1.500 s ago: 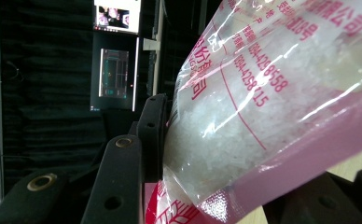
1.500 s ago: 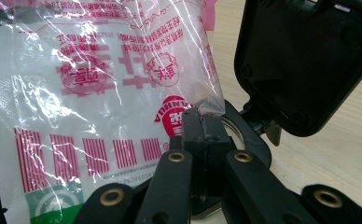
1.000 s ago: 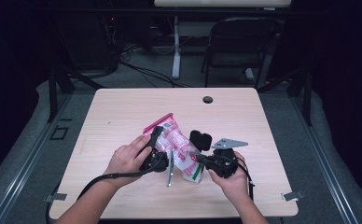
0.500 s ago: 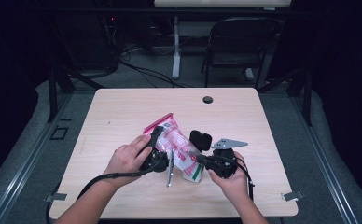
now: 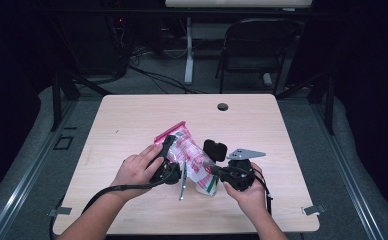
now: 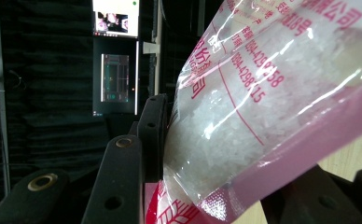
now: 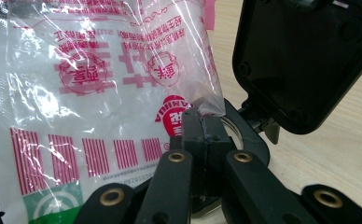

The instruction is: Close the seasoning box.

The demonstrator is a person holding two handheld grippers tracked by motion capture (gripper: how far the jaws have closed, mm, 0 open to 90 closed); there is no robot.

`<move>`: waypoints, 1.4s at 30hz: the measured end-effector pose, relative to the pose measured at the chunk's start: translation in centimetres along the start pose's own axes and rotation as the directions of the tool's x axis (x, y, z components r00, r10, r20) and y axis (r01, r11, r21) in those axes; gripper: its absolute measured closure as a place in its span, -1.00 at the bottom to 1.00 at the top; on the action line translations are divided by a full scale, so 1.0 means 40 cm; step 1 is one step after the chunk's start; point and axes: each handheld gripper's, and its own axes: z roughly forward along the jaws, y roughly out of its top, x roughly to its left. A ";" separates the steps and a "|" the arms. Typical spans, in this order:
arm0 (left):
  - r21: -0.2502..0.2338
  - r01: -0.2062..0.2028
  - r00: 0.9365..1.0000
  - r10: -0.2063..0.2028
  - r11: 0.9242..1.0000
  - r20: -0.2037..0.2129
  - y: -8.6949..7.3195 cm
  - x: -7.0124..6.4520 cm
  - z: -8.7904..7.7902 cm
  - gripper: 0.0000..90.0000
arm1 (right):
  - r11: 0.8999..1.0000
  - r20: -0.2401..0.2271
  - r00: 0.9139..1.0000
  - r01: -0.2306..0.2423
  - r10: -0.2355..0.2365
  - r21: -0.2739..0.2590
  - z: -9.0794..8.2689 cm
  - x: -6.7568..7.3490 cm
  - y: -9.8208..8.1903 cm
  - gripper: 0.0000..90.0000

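Dark curtains ring a pale wooden surface [image 5: 132, 125], where a plastic bag of white crystals [image 5: 189, 155] sits near-centre. Left claw [image 6: 207, 154] grips its pink sealed end; right claw [image 7: 202, 128] pinches a corner, clenched. Soft, slippery and shifting, the bag likely holds best by its seams. A black lidded jar [image 7: 305, 65] beside it is partly hidden.

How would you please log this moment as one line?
left gripper: shut on plastic bag | right gripper: shut on bag edge | black container: lid open, beside bag | table
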 end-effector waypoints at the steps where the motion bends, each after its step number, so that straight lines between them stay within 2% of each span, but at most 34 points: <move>1: -0.003 0.002 1.000 -0.002 1.000 -0.001 0.000 -0.001 0.000 0.41 | 1.000 0.000 1.000 0.001 -0.001 -0.003 0.001 0.000 0.000 1.00; 19: -0.006 -0.023 1.000 0.023 1.000 -0.013 0.006 0.007 -0.001 0.41 | 1.000 -0.006 1.000 0.002 -0.002 0.011 -0.002 -0.001 0.003 1.00; 42: -0.009 -0.021 1.000 0.021 1.000 -0.017 0.011 0.009 -0.003 0.41 | 1.000 -0.002 1.000 0.001 -0.001 0.010 -0.003 -0.002 0.002 1.00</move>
